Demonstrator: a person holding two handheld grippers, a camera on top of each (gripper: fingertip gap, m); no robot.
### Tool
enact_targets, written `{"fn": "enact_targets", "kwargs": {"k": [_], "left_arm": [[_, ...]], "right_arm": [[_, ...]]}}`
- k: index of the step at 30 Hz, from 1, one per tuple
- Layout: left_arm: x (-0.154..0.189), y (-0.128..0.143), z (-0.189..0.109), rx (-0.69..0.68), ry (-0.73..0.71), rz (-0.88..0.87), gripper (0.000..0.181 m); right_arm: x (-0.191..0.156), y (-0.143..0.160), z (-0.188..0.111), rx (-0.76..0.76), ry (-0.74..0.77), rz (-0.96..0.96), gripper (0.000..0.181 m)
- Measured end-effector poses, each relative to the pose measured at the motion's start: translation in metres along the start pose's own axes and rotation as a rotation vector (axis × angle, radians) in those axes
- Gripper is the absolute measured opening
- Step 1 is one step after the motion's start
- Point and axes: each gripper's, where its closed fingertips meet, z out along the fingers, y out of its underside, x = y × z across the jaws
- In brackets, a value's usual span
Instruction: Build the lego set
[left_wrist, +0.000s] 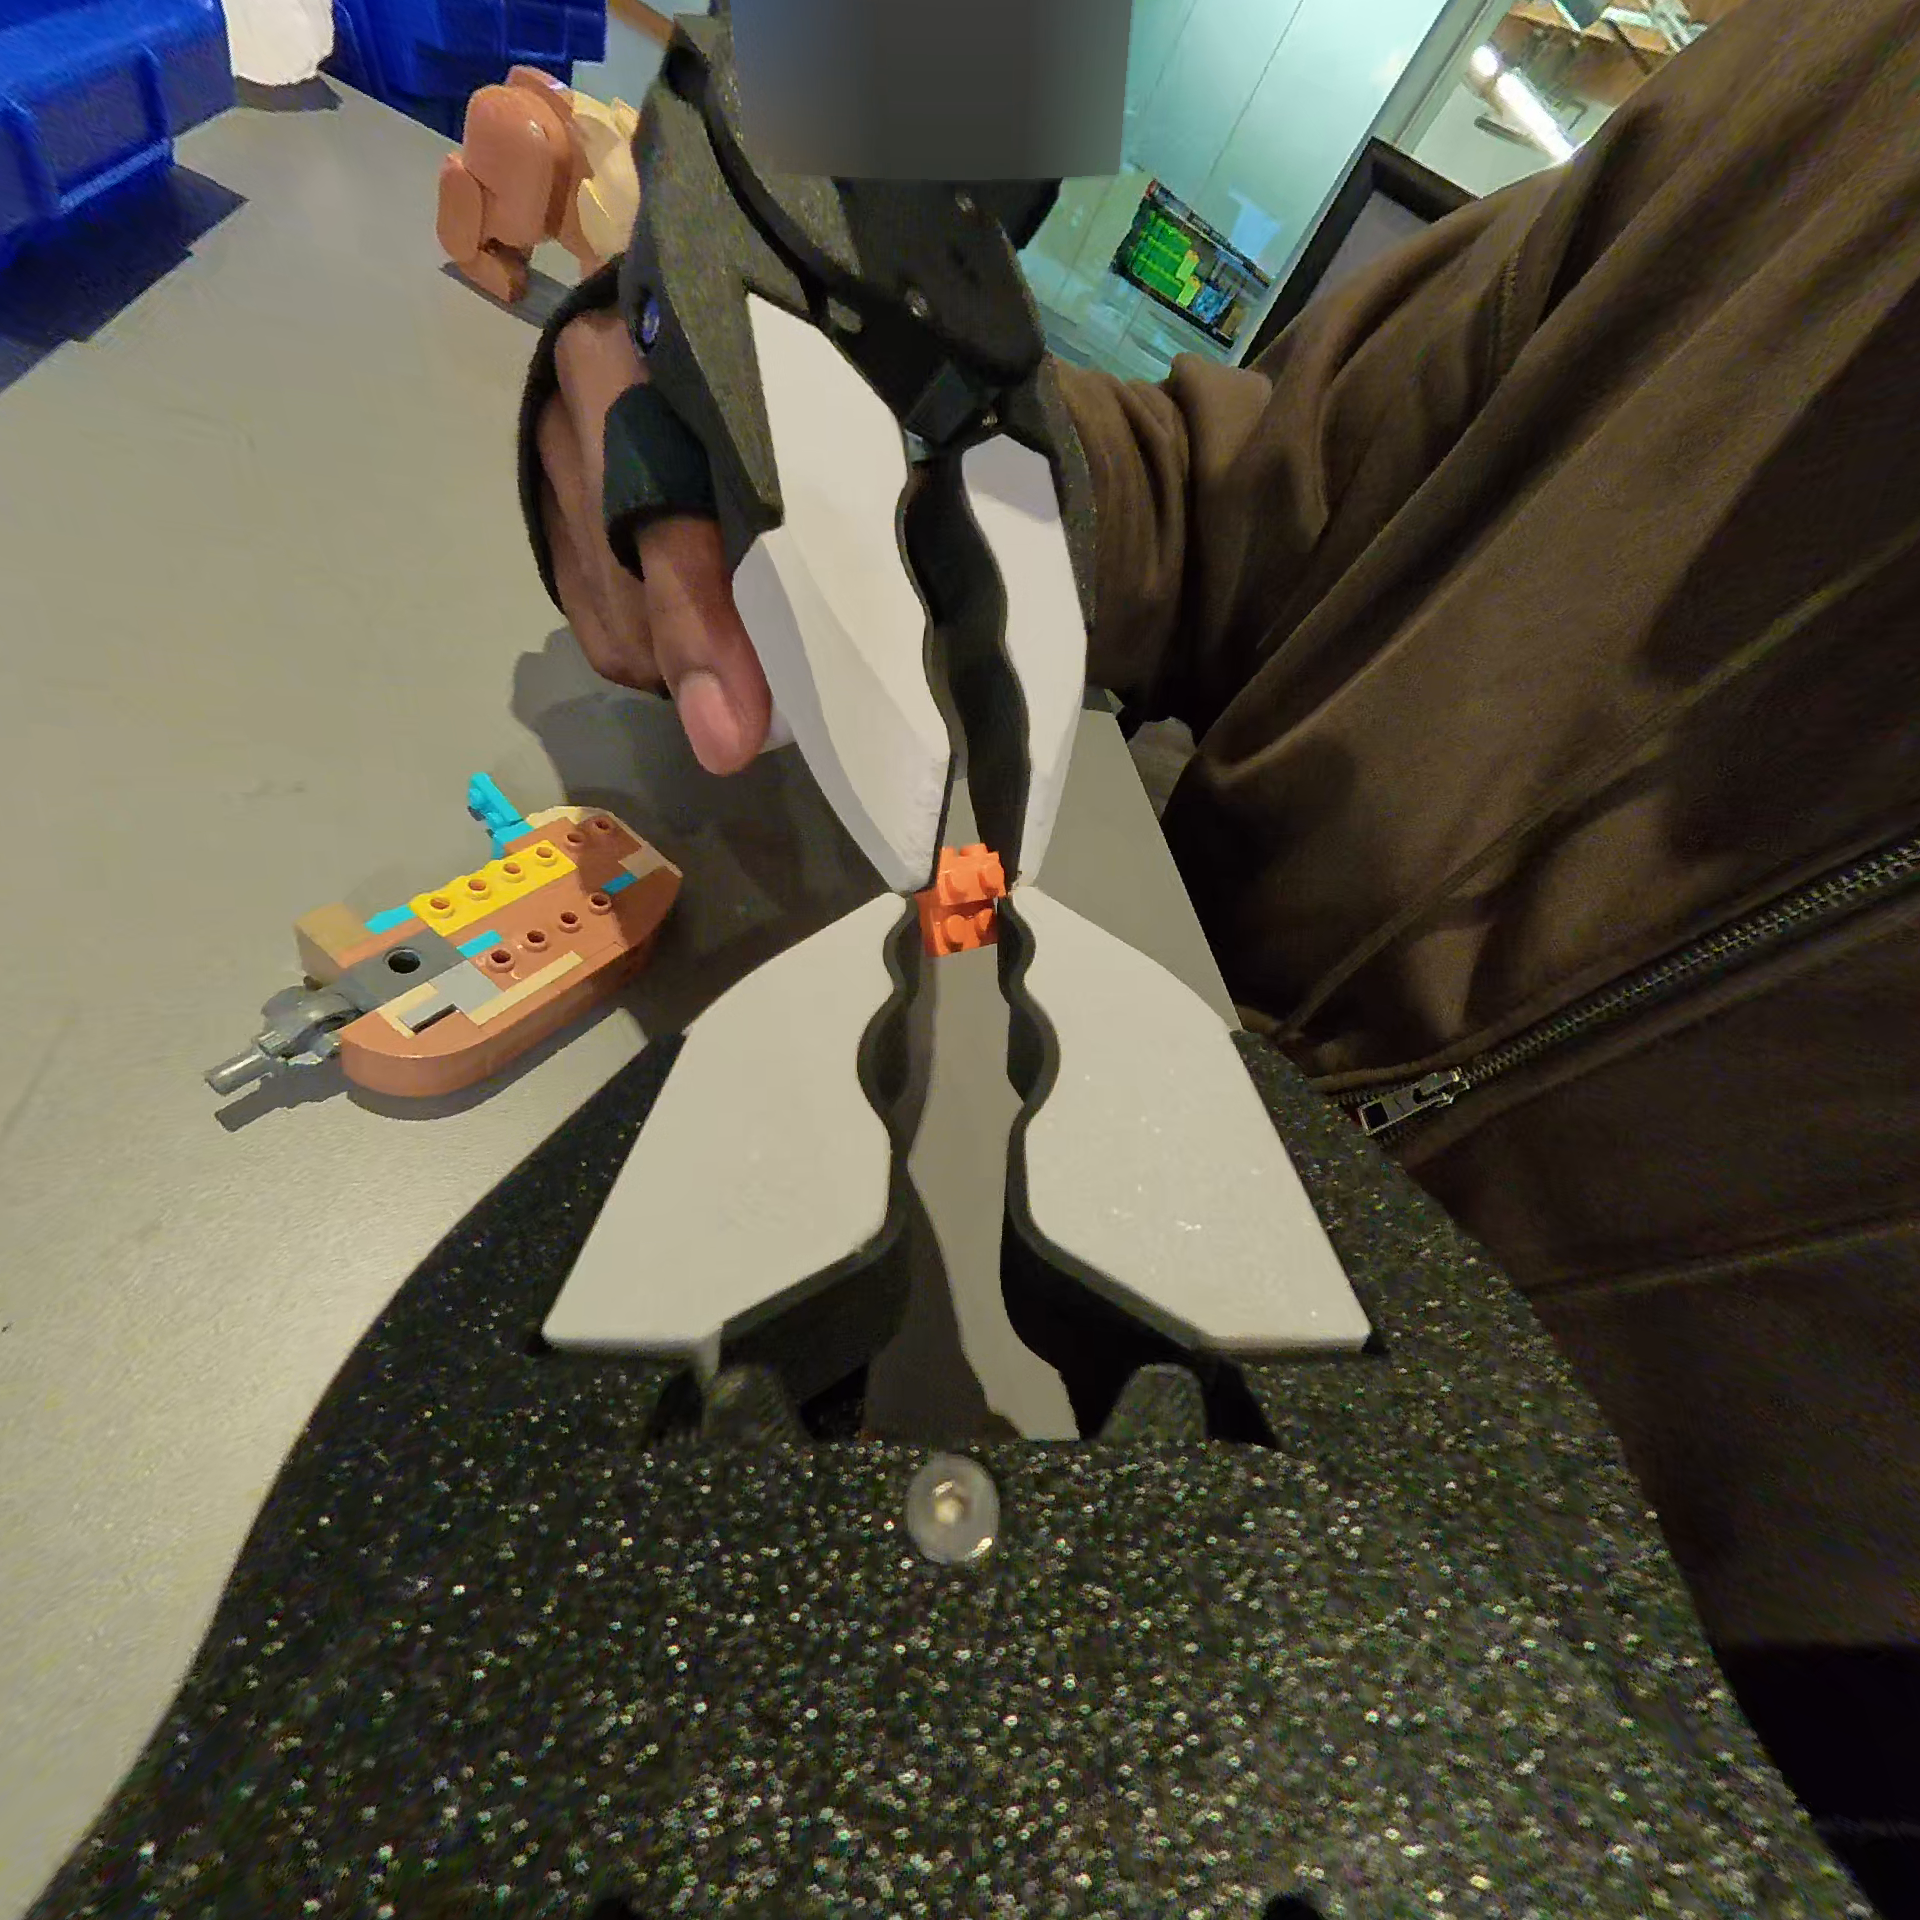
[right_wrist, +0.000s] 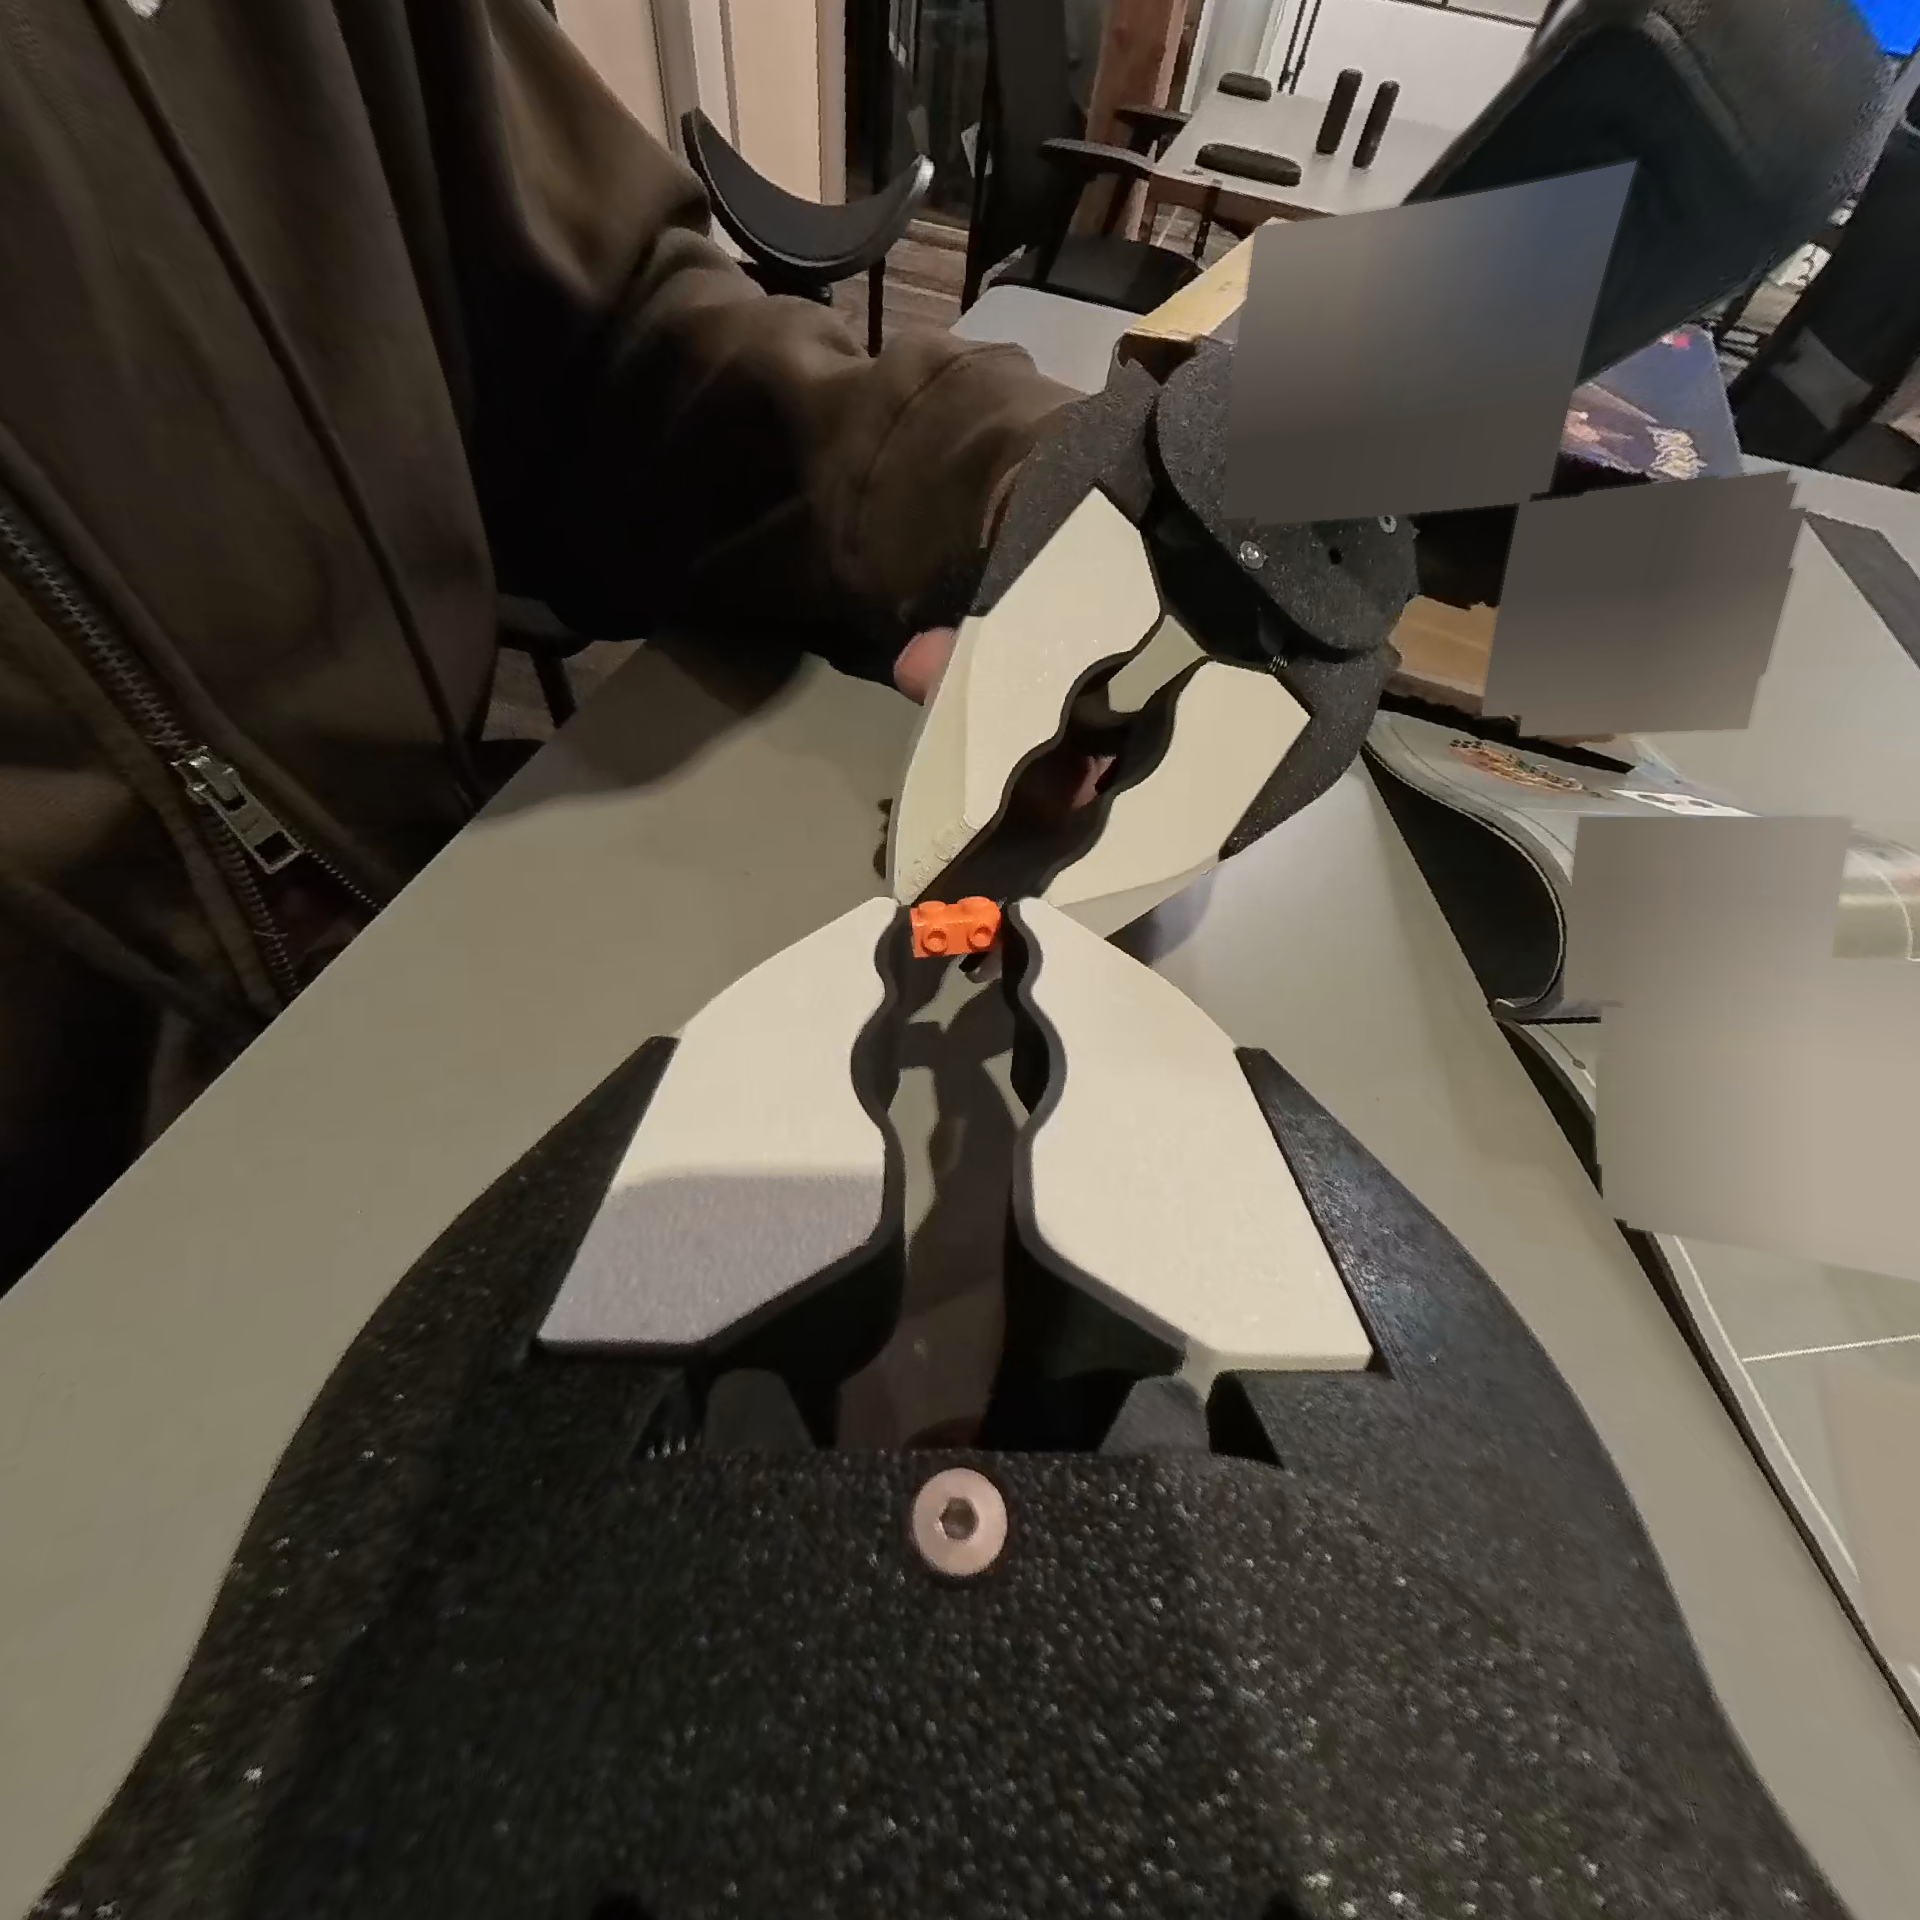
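A: Where does the orange brick (left_wrist: 962, 900) sit?

B: Held above the grey table (left_wrist: 260, 582), tip to tip between both grippers. Left gripper (left_wrist: 958, 914) has its jaws pinched on the brick at the very tips. Right gripper (right_wrist: 956, 928) meets it from the opposite side, and its jaws are also closed onto the brick.

A: Two bricks or one?

B: The left wrist view looks like two small studded orange pieces stacked; the right wrist view shows a single two-stud face (right_wrist: 955, 927). Cannot tell if they are seated together.

A: And the rest of the build?

B: A brown boat-shaped assembly (left_wrist: 488, 956) with yellow and teal plates lies flat on the table, well apart from the grippers. A brown and tan brick figure (left_wrist: 520, 177) stands farther back, near blue bins (left_wrist: 94, 114).
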Motion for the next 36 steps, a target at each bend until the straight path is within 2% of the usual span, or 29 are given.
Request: {"fn": "enact_targets", "kwargs": {"k": [4,7,9,12,21,26,32,36], "left_arm": [[-0.006,-0.002,-0.002,0.030,-0.025,-0.021,0.016],[-0.015,-0.007,-0.010,0.068,-0.099,0.001,0.028],[-0.019,-0.011,-0.015,0.086,-0.136,0.010,0.030],[-0.024,-0.013,-0.017,0.094,-0.173,0.010,0.030],[-0.028,-0.008,-0.009,0.064,-0.206,0.045,0.030],[-0.030,-0.011,-0.011,0.083,-0.223,0.055,0.030],[-0.029,-0.010,-0.011,0.076,-0.226,0.063,0.030],[-0.030,-0.013,-0.013,0.089,-0.236,0.067,0.029]], "right_arm": [[0.005,0.003,-0.003,-0.023,0.093,0.037,0.016],[0.000,0.009,-0.011,-0.049,0.179,0.117,0.016],[-0.009,0.022,-0.015,-0.094,0.221,0.194,0.016],[-0.022,0.055,-0.021,-0.239,0.283,0.318,0.016],[-0.030,0.086,-0.028,-0.433,0.281,0.352,0.017],[-0.030,0.089,-0.032,-0.443,0.286,0.332,0.016],[-0.028,0.084,-0.048,-0.369,0.281,0.309,0.035],[0.002,0.083,-0.065,-0.337,0.370,0.240,0.034]]}}
